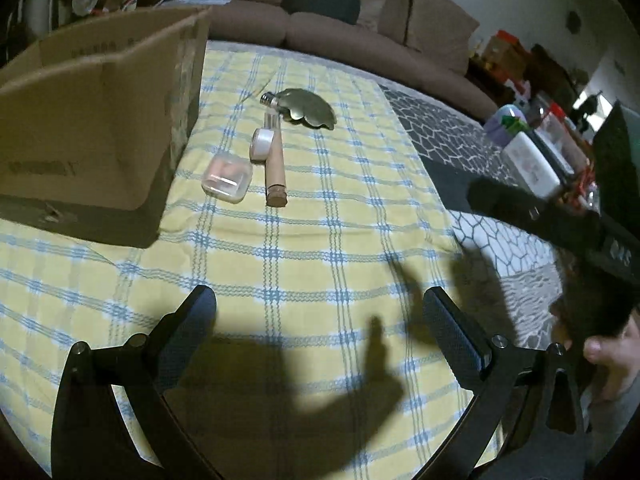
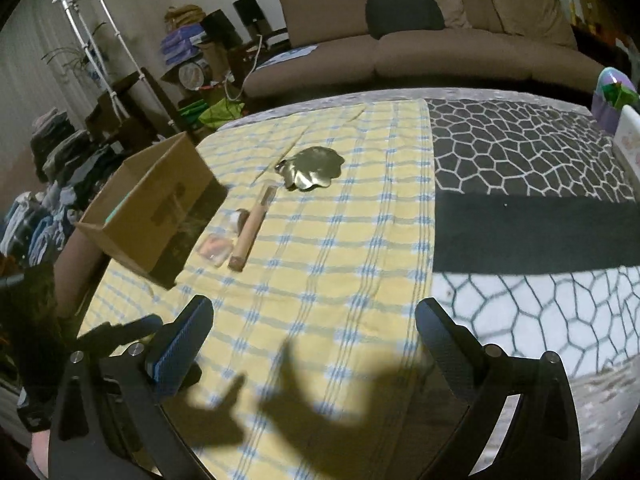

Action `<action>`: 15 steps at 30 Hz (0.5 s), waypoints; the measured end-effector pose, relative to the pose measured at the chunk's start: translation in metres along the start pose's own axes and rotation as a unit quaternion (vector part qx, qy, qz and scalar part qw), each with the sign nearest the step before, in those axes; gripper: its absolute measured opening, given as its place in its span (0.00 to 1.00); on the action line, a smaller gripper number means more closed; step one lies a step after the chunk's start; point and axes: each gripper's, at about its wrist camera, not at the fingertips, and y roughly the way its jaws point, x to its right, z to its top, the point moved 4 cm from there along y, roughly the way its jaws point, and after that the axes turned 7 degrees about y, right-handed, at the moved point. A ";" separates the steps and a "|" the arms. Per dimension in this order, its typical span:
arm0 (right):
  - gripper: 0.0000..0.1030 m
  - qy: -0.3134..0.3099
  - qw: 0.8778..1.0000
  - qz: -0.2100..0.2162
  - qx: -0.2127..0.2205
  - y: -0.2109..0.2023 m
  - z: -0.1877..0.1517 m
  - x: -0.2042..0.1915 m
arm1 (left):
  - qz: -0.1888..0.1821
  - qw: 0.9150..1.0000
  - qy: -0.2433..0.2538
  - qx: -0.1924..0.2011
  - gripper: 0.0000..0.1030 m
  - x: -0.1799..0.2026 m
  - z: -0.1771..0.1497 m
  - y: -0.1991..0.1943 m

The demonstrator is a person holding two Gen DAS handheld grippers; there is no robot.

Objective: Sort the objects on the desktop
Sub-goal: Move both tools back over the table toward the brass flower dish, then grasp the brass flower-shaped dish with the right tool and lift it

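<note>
On the yellow checked cloth [image 1: 320, 240] lie a clear plastic case [image 1: 227, 178], a white tape roll [image 1: 261, 145], a tan tube with a cork-coloured cap [image 1: 274, 164] and a shell-shaped metal flask [image 1: 306, 109]. An open cardboard box [image 1: 96, 136] stands to their left. The right wrist view shows the same case [image 2: 215, 249], tube [image 2: 252, 228], flask [image 2: 314, 168] and box [image 2: 156, 204]. My left gripper [image 1: 320, 308] is open and empty, well short of the objects. My right gripper [image 2: 314, 320] is open and empty too, also apart from them.
A black and white honeycomb-patterned cloth [image 2: 520, 152] covers the table's right part. Containers and jars [image 1: 528, 152] crowd the right edge. A brown sofa [image 2: 420, 36] stands behind the table. Piles of clothes and clutter [image 2: 52, 176] fill the floor at left. A person's hand [image 1: 612, 360] holds the right gripper.
</note>
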 end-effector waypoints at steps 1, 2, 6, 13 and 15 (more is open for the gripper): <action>1.00 -0.003 1.000 0.000 -0.001 0.006 0.006 0.000 | -0.006 1.000 -0.012 -0.008 1.00 -0.001 0.001 0.004; 1.00 -0.008 1.000 0.000 -0.002 0.012 0.013 -0.001 | -0.013 1.000 -0.017 -0.011 1.00 -0.002 0.001 0.007; 1.00 -0.055 0.998 -0.004 -0.005 0.044 0.046 -0.018 | -0.020 1.000 -0.013 -0.012 1.00 0.002 0.006 0.006; 1.00 -0.088 0.995 -0.002 -0.039 0.122 0.098 -0.037 | -0.023 0.999 -0.036 -0.011 1.00 -0.008 0.007 0.006; 1.00 -0.093 0.994 -0.009 -0.053 0.145 0.107 -0.037 | -0.031 0.998 -0.043 -0.018 1.00 -0.010 0.006 0.008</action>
